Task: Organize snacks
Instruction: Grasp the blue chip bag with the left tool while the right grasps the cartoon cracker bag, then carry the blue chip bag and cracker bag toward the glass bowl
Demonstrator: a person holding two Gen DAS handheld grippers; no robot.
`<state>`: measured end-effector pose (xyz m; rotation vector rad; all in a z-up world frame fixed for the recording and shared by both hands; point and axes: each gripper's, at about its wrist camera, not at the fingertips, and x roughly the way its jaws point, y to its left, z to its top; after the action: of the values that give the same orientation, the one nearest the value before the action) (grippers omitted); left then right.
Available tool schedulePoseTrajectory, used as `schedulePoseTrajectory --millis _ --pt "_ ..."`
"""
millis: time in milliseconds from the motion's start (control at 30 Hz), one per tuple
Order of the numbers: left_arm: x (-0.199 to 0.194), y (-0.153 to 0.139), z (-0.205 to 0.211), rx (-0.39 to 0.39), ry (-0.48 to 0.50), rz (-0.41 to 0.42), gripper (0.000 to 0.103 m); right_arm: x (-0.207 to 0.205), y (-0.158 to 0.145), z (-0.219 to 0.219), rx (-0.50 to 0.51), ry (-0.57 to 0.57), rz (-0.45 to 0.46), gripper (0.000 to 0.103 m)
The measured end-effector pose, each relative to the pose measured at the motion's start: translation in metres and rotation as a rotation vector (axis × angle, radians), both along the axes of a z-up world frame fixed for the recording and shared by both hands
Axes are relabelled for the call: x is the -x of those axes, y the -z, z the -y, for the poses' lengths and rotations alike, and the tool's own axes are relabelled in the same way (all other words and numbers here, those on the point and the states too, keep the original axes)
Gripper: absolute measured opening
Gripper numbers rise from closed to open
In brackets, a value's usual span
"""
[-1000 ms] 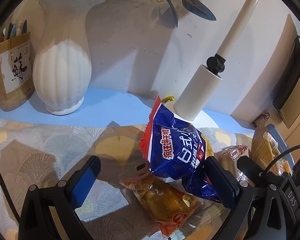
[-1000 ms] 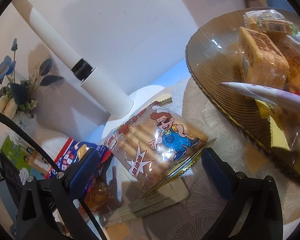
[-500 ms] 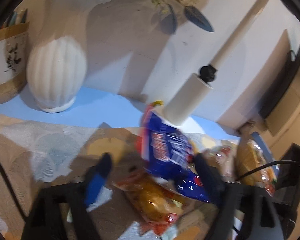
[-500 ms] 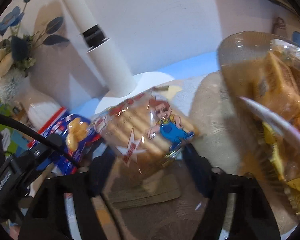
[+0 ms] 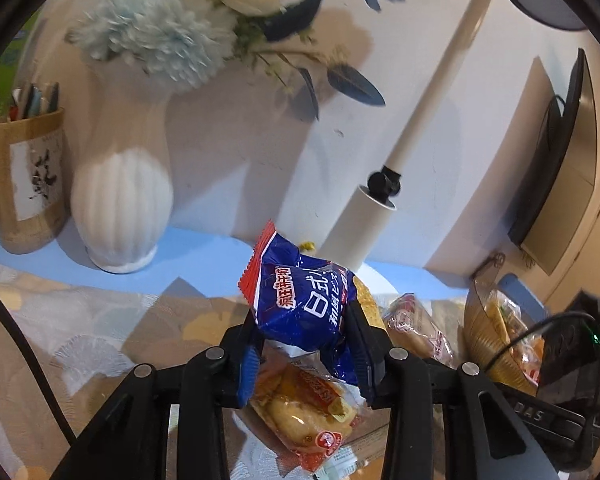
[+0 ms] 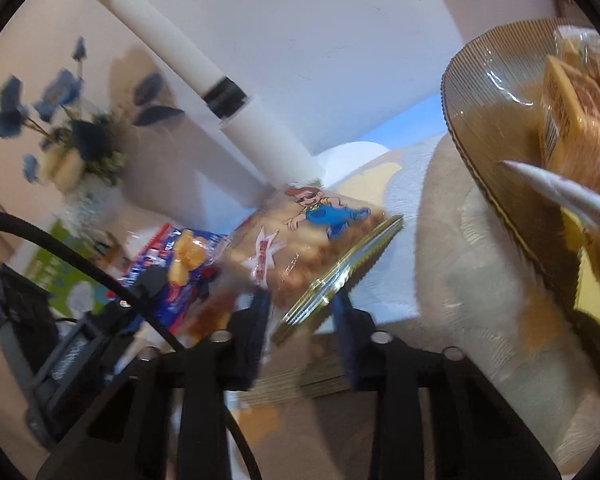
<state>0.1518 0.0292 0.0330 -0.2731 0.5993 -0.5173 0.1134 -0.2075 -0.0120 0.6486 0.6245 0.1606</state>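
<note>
A blue snack bag (image 5: 304,304) stands between the fingers of my left gripper (image 5: 304,340), whose jaws are closing, and both pads press its crumpled lower part. Under it an orange bread pack (image 5: 304,404) lies on the cloth. My right gripper (image 6: 300,312) has its jaws closing too, pinching the gold sealed edge of a clear cartoon snack pack (image 6: 308,232), which is tilted up. The same cartoon pack (image 5: 416,328) shows at the right of the left wrist view. The blue bag (image 6: 172,264) appears left of it in the right wrist view.
An amber glass plate (image 6: 472,128) holding several wrapped snacks sits close on the right. Behind the snacks stand a white lamp post (image 5: 364,228), a white vase (image 5: 120,208) of flowers and a bamboo pen holder (image 5: 24,184). A patterned cloth (image 5: 80,320) covers the table.
Both grippers went from wide open to closed on their packs. The left one rose and tipped upward with the blue bag; the cartoon pack tilted up in the right one.
</note>
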Motion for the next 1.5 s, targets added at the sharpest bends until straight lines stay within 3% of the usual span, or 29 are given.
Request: schedulePoseTrajectory --millis 133,167,200,267,333,433,533,600,633,667,733,800,1000,1267,1500 --pt "-0.004 0.003 -0.003 -0.012 -0.031 -0.022 0.038 0.002 0.0 -0.002 -0.026 -0.013 -0.009 0.028" --pt "-0.004 0.003 -0.005 -0.009 -0.034 -0.023 0.038 0.004 -0.001 -0.001 -0.025 0.013 -0.004 0.038" --pt "-0.004 0.002 -0.005 -0.002 -0.037 -0.022 0.038 0.006 -0.002 0.001 -0.027 0.029 0.005 0.066" --pt "-0.003 0.002 -0.008 0.01 -0.039 -0.019 0.037 0.006 -0.004 0.006 -0.07 0.068 0.047 0.103" --pt "-0.004 0.003 -0.008 0.004 -0.042 -0.025 0.037 0.002 -0.007 0.01 -0.1 0.089 0.073 0.103" --pt "-0.007 0.005 -0.007 0.002 -0.027 -0.046 0.038 -0.027 -0.005 0.0 0.001 0.096 -0.023 0.103" --pt "-0.015 0.012 -0.003 0.021 0.013 -0.104 0.038 -0.042 -0.009 -0.013 0.088 0.08 -0.036 0.103" --pt "-0.021 0.017 0.0 0.031 0.04 -0.151 0.056 -0.045 -0.008 -0.015 0.119 0.063 -0.048 0.102" --pt "-0.024 0.02 0.002 0.04 0.052 -0.172 0.073 -0.043 -0.009 -0.014 0.136 0.071 -0.047 0.096" --pt "-0.025 0.02 0.003 0.047 0.053 -0.174 0.075 -0.04 -0.009 -0.014 0.15 0.085 -0.045 0.081" --pt "-0.023 0.017 0.006 0.041 0.051 -0.14 0.074 -0.036 -0.008 -0.01 0.138 0.1 -0.028 0.069" --pt "-0.023 0.016 0.012 0.005 0.044 -0.108 0.038 -0.033 -0.006 -0.006 0.108 0.105 -0.018 0.063" --pt "-0.013 0.011 0.021 -0.055 0.033 -0.048 0.038 -0.018 -0.006 0.007 -0.005 0.083 0.075 0.041" --pt "-0.005 0.002 -0.001 -0.018 -0.062 0.001 0.038 -0.011 -0.01 0.005 -0.029 0.056 0.122 0.039" --pt "0.002 -0.004 -0.001 -0.039 -0.07 0.048 0.038 -0.001 -0.015 0.009 -0.078 0.04 0.176 0.039"
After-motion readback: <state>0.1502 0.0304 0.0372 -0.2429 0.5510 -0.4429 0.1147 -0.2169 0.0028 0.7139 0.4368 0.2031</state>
